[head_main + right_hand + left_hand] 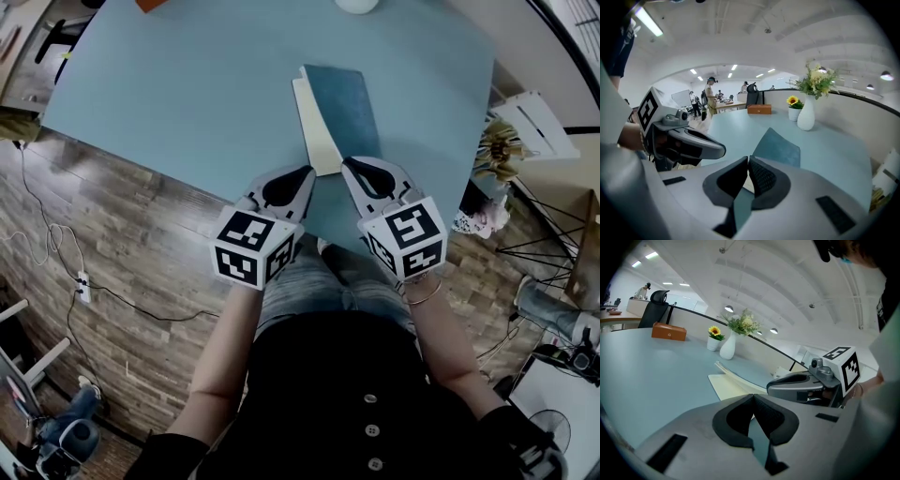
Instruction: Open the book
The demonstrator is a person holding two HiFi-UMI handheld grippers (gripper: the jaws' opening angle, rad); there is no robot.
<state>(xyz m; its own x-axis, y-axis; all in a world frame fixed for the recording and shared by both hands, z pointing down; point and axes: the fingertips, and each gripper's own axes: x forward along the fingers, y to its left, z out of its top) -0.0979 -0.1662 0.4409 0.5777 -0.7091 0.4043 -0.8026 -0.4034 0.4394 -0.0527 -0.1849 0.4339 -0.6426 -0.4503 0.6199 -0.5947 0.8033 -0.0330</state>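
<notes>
Blue table (pixel 187 94) carries book (pixel 339 111), vase (pixel 727 348), brown box (pixel 669 331).

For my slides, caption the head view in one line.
The left tool and right tool, both shut, at the near edge of a blue book.

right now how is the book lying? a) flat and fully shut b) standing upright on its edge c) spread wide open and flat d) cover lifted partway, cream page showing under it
d: in the left gripper view the book has its blue cover arched up off a cream page, with the right gripper shut at the cover's near corner.
</notes>
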